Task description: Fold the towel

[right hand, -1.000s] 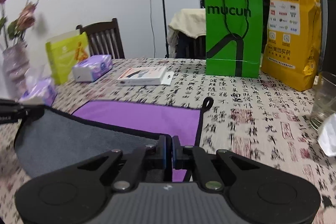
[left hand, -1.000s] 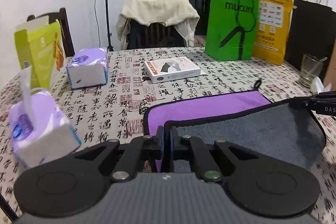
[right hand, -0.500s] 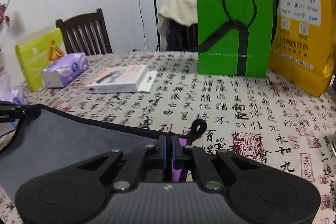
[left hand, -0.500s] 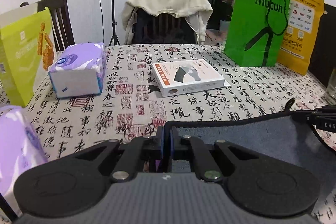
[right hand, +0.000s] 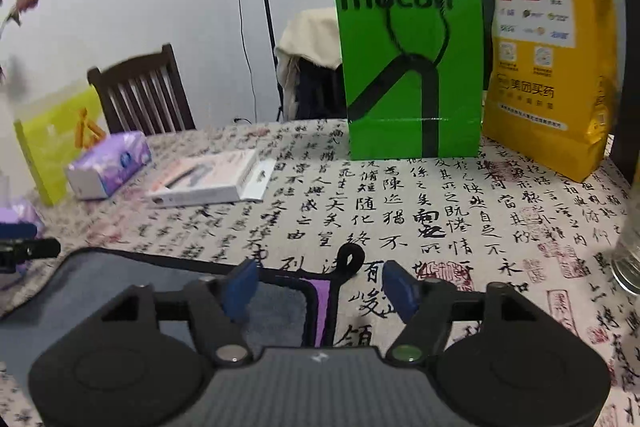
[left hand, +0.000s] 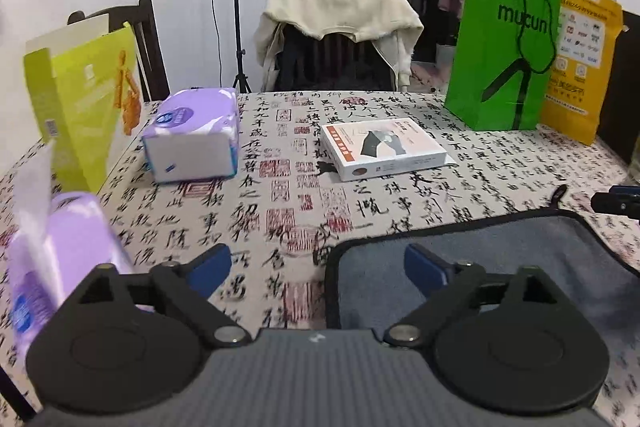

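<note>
The towel (left hand: 520, 259) lies folded on the table, grey side up with a black hem; a strip of its purple side (right hand: 322, 307) shows at the right corner beside the black hanging loop (right hand: 350, 261). My left gripper (left hand: 318, 267) is open over the towel's left corner, holding nothing. My right gripper (right hand: 318, 285) is open over the right corner, holding nothing. Each gripper's tip shows at the edge of the other's view: the right gripper (left hand: 618, 201) and the left gripper (right hand: 24, 247).
On the calligraphy tablecloth (left hand: 304, 187) stand a white boxed book (left hand: 384, 149), two purple tissue packs (left hand: 192, 135) (left hand: 52, 259), a lime box (left hand: 84, 95), a green mucun bag (right hand: 408, 55), a yellow bag (right hand: 548, 47) and a glass (right hand: 628, 251). Chairs stand behind.
Both grippers carried the towel's near edge forward over the purple half, covering it. Then both opened and let go of the corners.
</note>
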Motion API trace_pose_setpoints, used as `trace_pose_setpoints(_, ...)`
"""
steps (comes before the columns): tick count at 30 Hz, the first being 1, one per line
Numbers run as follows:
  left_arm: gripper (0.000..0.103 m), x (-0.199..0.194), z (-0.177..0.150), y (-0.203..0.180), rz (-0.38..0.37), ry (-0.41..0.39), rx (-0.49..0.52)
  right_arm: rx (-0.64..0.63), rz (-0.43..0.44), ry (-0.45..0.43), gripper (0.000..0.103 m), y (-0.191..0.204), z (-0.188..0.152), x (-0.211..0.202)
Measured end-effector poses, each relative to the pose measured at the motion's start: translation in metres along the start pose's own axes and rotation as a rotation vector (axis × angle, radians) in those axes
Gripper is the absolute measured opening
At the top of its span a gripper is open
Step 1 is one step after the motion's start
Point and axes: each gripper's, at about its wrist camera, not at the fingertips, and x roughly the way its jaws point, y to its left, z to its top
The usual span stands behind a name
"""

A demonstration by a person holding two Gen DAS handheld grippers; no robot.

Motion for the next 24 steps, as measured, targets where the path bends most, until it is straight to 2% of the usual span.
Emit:
trace_pose_setpoints(2, 0.101, -0.016, -0.003, -0.001, 0.008, -0.013, 0.011, 0.001, 0.005, 0.0, 0.083, 0.001, 0.0, -0.015)
trace_pose_setpoints(7, 0.103, -0.053, -0.015, -0.01, -0.004, -0.037, 0.054, -0.023, 0.006, -0.026, 0.093, 0.008, -0.007, -0.054)
trace_pose_setpoints(14, 0.103, -0.103, -0.046, -0.023, -0.03, -0.063, 0.051, -0.069, -0.011, -0.048, 0.1, 0.025, -0.027, -0.104)
trace_pose_setpoints(24, 0.103, -0.163, -0.077, -0.039, -0.01, -0.135, 0.064, -0.11, -0.013, -0.098, 0.1, 0.061, -0.072, -0.168)
